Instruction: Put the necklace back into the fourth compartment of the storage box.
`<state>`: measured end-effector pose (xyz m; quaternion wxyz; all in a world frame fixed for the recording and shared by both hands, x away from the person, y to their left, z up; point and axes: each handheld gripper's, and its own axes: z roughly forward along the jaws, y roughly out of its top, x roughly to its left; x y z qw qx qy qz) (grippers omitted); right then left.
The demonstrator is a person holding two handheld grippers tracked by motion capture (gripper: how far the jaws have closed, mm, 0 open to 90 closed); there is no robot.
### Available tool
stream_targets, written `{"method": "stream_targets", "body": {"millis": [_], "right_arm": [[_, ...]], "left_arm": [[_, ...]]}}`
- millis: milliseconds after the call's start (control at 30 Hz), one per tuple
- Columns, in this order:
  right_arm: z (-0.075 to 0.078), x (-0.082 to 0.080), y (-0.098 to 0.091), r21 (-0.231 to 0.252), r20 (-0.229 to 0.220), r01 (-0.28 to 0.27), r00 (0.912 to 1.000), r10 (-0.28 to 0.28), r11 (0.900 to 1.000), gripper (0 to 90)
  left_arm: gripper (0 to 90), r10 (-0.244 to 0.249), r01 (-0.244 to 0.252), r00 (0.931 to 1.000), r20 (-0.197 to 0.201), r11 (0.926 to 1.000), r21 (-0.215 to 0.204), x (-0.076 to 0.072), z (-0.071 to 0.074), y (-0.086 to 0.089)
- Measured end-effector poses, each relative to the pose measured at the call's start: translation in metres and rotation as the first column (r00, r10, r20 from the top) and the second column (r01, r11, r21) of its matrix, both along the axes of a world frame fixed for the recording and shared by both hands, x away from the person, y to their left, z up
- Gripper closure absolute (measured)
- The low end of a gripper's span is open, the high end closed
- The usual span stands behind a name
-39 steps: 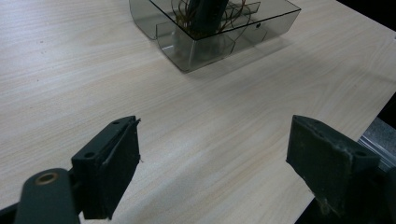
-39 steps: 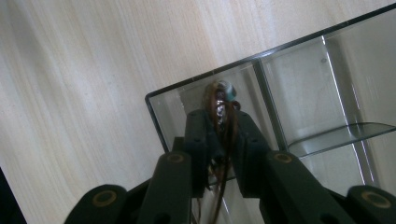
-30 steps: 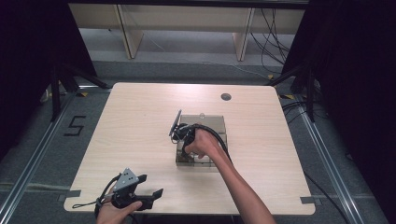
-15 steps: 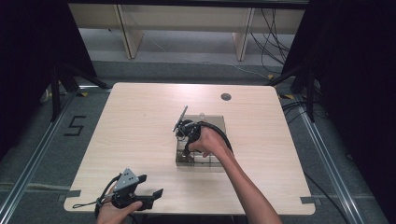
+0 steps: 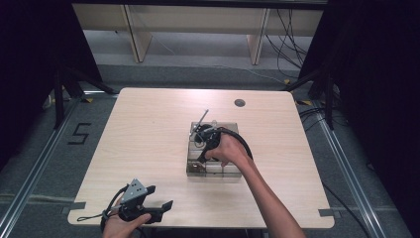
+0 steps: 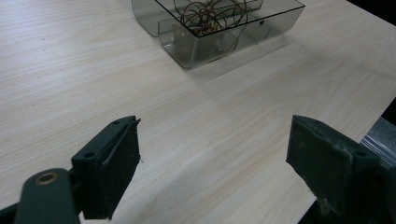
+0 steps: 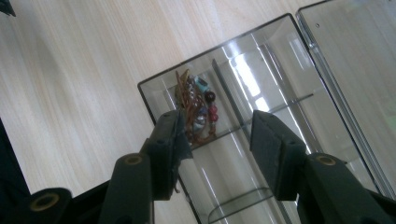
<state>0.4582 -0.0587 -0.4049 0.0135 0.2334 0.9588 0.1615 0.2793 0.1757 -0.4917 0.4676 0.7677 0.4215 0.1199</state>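
A clear plastic compartment box (image 5: 230, 172) sits mid-table. A tangle of brown wire with coloured beads (image 7: 198, 112) lies in one corner compartment, and it can also be made out as the wire tangle (image 6: 205, 18) in the left gripper view. My right gripper (image 7: 219, 126) hangs over that compartment, pointing down. Its jaws have just been opening, and nothing is pressed between them. The tangle lies below, close to the left jaw. My left gripper (image 5: 161, 197) rests near the table's front left corner, open and empty (image 6: 215, 128).
The box's open lid (image 7: 355, 56) lies flat beside the compartments. A round cable hole (image 5: 239, 103) is in the table near its far edge. Bare wood (image 6: 210, 107) stretches between the left gripper and the box. Dark stands and cables flank the table.
The right hand has lifted a little above the box and its jaws have spread apart. The left hand has kept still.
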Motion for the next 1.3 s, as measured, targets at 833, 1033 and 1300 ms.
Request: {"method": "stream_targets", "body": {"millis": [833, 1033, 1300], "right_arm": [[0.002, -0.017, -0.037, 0.096, 0.032, 0.028, 0.999, -0.032, 0.995, 47.8], [0.002, -0.022, -0.047, 0.112, 0.034, 0.031, 0.9988, -0.035, 0.9933, 47.6], [0.001, -0.031, -0.055, 0.117, 0.045, 0.027, 0.9985, -0.033, 0.9927, 47.5]], "left_arm": [[16.7, 0.006, -0.006, 1.0, -0.003, 0.9999, 0.013, 0.0, -0.001, 0.0], [16.7, -0.003, 0.003, 1.0, -0.003, 0.9999, 0.014, 0.0, -0.001, -0.001], [16.6, 0.012, -0.012, 0.9999, -0.005, 0.9999, 0.012, 0.0, -0.001, -0.001]]}}
